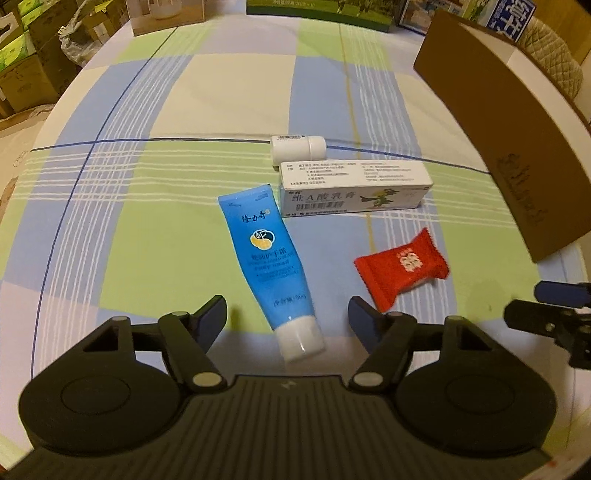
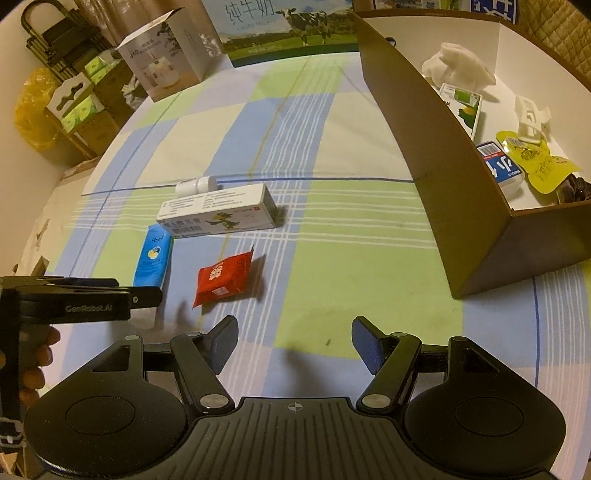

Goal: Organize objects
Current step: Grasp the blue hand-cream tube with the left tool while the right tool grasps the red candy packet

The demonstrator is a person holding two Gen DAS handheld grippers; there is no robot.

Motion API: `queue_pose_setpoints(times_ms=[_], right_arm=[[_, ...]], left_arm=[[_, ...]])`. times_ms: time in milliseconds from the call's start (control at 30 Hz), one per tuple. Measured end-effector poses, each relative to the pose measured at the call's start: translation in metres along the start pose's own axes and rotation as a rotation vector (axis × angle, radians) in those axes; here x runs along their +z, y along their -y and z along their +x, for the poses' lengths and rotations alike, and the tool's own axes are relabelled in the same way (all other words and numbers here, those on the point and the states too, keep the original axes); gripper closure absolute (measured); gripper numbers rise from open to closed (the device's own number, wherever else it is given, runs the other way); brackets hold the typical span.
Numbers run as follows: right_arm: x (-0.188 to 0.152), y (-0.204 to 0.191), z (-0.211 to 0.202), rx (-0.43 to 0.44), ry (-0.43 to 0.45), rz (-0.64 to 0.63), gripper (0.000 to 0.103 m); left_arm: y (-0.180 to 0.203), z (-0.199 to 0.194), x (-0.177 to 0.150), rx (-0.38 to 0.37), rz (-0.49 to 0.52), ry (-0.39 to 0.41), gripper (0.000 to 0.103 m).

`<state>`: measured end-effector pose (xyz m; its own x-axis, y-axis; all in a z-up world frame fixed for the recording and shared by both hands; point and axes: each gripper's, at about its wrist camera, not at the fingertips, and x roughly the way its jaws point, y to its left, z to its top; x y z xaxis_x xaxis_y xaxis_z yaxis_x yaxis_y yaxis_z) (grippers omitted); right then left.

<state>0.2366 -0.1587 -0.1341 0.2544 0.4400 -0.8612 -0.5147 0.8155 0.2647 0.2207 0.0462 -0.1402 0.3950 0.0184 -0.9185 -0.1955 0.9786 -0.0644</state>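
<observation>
A blue hand-cream tube (image 1: 266,258) with a white cap lies on the checked cloth, cap end towards me. My left gripper (image 1: 288,319) stands open around the cap end, and its pads are clear of the tube on both sides. Beyond the tube lie a long white medicine box (image 1: 354,188) and a small white bottle (image 1: 299,147) on its side. A red snack packet (image 1: 402,267) lies to the right of the tube. My right gripper (image 2: 295,343) hangs open over bare cloth, with the red packet (image 2: 225,280) ahead of it to the left.
A brown cardboard box (image 2: 424,147) stands at the right with several small items inside. A white product carton (image 2: 166,55) and a milk case (image 2: 288,29) line the far edge. A hand (image 2: 37,354) holds the left gripper. Stacked boxes stand past the table's left edge.
</observation>
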Motion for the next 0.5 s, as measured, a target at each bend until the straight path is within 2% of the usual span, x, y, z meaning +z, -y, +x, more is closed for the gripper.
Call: queue_pose_setpoints(times_ms=[167, 233, 400, 500], right_arm=[[0.003, -0.002, 0.005, 0.005, -0.003, -0.007, 0.038], [0.005, -0.005, 0.008, 0.012, -0.004, -0.021, 0.038], [0.013, -0.018, 0.016, 0.046, 0.009, -0.097, 0.038], [0.018, -0.028, 0.022, 0.085, 0.03, -0.162, 0.038]], left_arm=[[-0.004, 0.011, 0.005, 0.003, -0.007, -0.016, 0.047], [-0.005, 0.015, 0.006, 0.006, -0.01, -0.023, 0.048], [-0.01, 0.019, 0.005, 0.007, -0.013, -0.016, 0.07], [-0.016, 0.018, 0.004, 0.016, -0.026, -0.008, 0.072]])
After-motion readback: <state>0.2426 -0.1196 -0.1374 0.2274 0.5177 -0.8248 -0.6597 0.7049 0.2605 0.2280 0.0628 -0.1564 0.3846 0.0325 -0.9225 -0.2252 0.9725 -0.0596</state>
